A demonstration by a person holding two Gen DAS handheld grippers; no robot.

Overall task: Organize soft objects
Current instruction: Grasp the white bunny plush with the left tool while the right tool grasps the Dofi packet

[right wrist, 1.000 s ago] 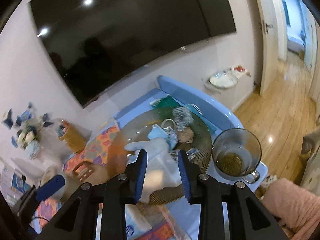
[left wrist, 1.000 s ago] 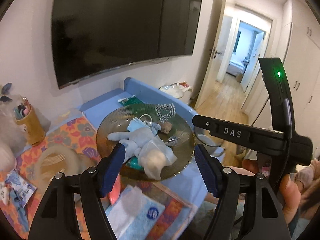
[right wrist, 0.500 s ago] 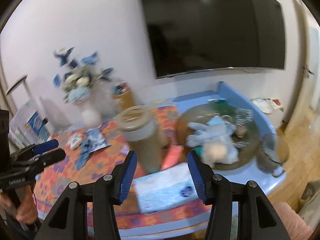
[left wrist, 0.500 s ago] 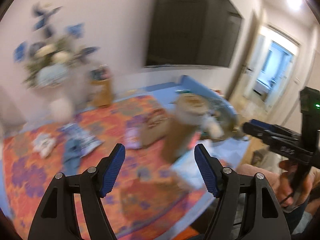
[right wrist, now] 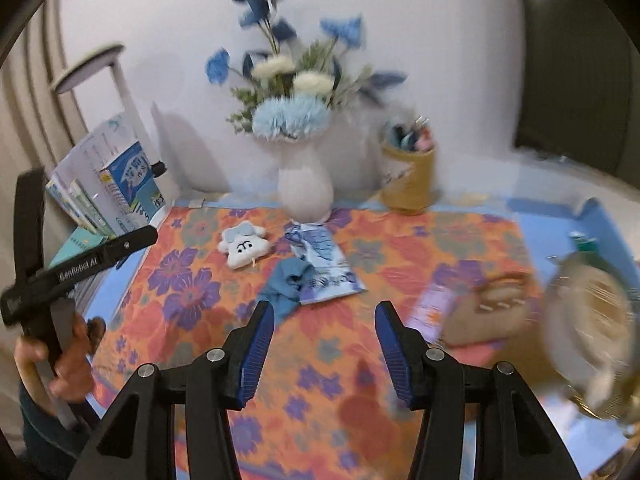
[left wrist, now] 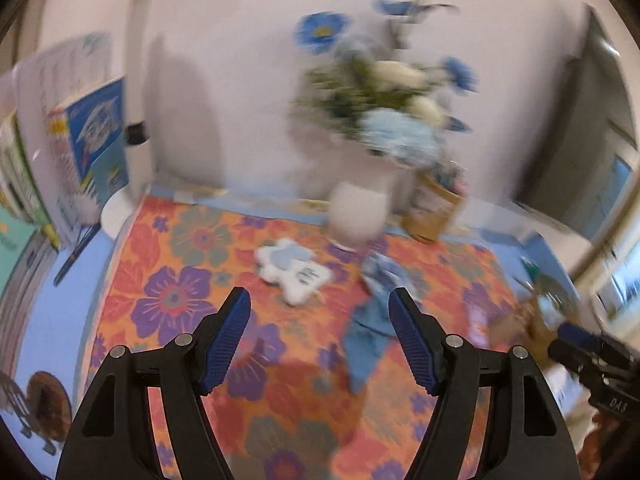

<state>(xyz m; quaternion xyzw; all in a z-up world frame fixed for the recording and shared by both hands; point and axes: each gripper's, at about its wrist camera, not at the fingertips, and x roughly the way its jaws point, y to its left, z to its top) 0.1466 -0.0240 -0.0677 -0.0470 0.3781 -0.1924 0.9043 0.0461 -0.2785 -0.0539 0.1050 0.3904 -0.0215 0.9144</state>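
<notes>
Where the orange floral cloth [right wrist: 320, 360] covers the blue table [right wrist: 548, 232], a white vase [right wrist: 305, 190] of blue and cream flowers stands at the far edge, with a tan pen cup [right wrist: 408, 180] to its right. On the far left lean some books [right wrist: 128, 188]; their print is too small to read. A blurred wicker basket [right wrist: 588, 340] sits at the near right. A printed packet [right wrist: 324, 268] lies mid-cloth, a crumpled blue cloth [right wrist: 286, 284] touching its left edge, and a white cloud plush [right wrist: 242, 246] with a stitched face lies just left of it. The left gripper [left wrist: 320, 340], marked "GenRobot.AI" on its side, hovers with jaws wide and empty. The right gripper [right wrist: 325, 350], lettered "DAS", is likewise wide and empty.
</notes>
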